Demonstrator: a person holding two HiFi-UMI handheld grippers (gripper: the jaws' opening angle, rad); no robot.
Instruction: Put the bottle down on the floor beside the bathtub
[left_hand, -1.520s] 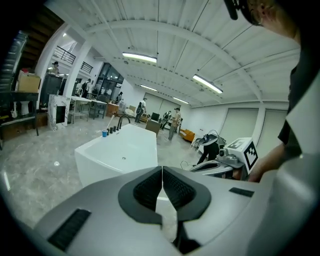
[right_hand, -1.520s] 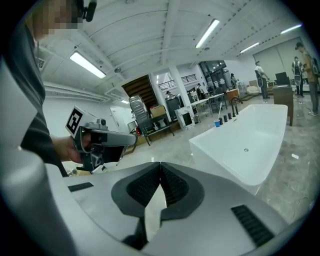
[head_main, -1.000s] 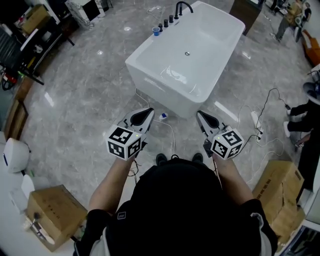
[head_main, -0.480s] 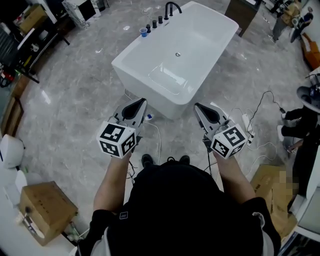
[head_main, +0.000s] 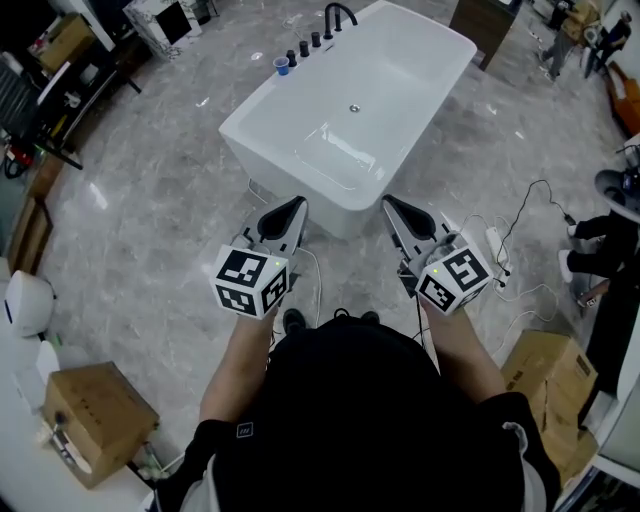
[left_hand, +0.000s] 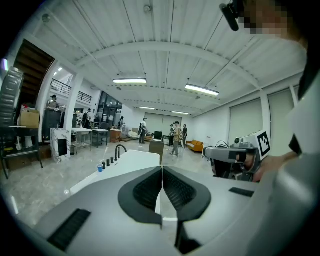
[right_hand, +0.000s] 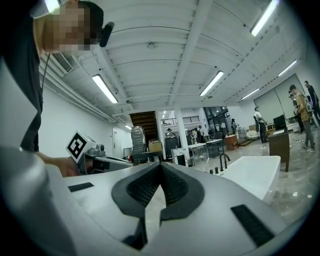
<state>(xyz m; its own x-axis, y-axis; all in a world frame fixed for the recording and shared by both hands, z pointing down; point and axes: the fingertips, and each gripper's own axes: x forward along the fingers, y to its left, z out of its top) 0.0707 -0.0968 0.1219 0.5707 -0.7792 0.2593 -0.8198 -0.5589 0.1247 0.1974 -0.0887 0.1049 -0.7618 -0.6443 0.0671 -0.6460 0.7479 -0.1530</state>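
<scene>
Though both are raised before the person, the left gripper (head_main: 290, 208) and right gripper (head_main: 390, 203) have their jaws closed together, empty. The bottle shows in no view. Just beyond them stands the white bathtub (head_main: 330, 190) on grey floor (head_main: 160, 200).

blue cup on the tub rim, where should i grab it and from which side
Grip the blue cup across its side wall, a little below the lip, coming in from the floor side of the bathtub. It appears to stand upright at the end of the row of black knobs, so its outer side looks free, while the knobs crowd the other side.
</scene>
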